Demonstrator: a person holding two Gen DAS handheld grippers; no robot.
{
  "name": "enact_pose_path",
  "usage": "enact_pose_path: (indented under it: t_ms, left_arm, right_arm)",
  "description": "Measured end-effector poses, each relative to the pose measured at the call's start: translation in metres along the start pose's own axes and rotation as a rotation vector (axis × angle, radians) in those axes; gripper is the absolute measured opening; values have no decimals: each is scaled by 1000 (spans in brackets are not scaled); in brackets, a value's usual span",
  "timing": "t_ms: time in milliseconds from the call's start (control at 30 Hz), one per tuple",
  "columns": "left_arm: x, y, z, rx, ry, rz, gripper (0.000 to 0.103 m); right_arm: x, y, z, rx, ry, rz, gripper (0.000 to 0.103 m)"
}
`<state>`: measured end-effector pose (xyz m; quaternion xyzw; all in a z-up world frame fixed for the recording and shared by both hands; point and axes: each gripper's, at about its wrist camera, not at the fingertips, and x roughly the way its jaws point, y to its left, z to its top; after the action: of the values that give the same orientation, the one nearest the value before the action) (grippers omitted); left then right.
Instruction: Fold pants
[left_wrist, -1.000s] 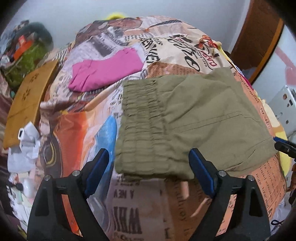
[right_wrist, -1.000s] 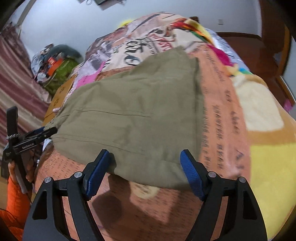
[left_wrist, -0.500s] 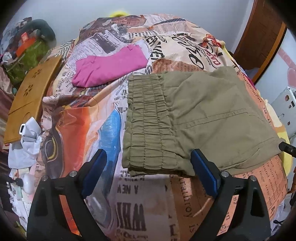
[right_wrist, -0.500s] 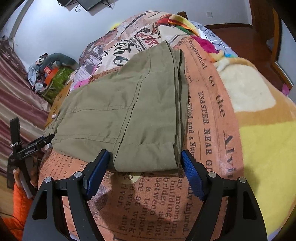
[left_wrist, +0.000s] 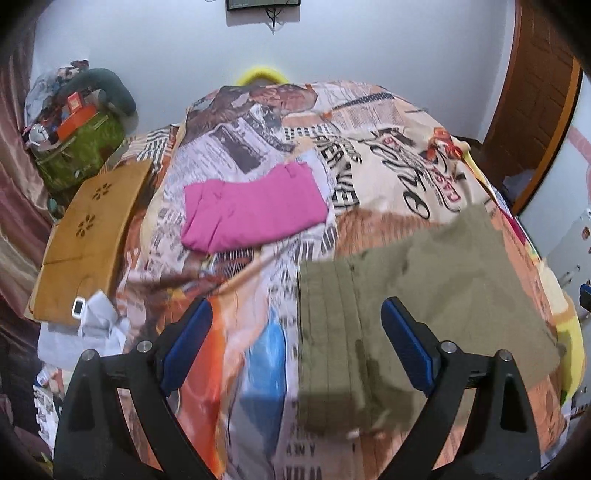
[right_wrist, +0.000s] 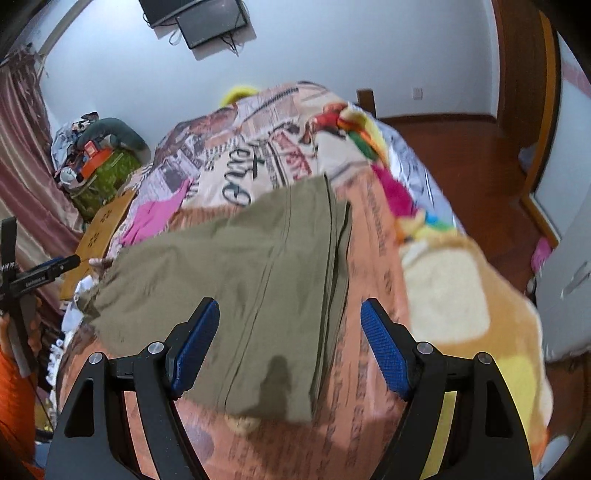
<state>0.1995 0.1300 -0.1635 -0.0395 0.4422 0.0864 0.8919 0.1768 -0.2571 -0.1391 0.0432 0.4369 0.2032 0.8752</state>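
Olive pants (left_wrist: 424, 314) lie folded flat near the bedspread's (left_wrist: 369, 147) edge; left gripper (left_wrist: 295, 339) and right gripper (right_wrist: 290, 339) hover above, jaws spread, grasping nothing.

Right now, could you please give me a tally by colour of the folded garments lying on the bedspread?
Olive-green: 1, the folded pants, lying flat under both open grippers.
Pink: 1, the folded garment, farther up the bedspread.
Total: 2 garments.
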Motion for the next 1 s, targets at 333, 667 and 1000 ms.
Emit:
enact_pose_path:
  t_ms: [333,667,1000]
  left_arm:
    - [59,1,40,2,83,-1,93]
    - [107,2,54,29,162,-5,94]
    - [149,-7,44,57,257,-25,94]
  right_arm:
    - [36,-8,51,-48,-42,-6,76]
    - [112,-29,88,-6,35,46,76]
    - [185,-37,113,-58,130,44,68]
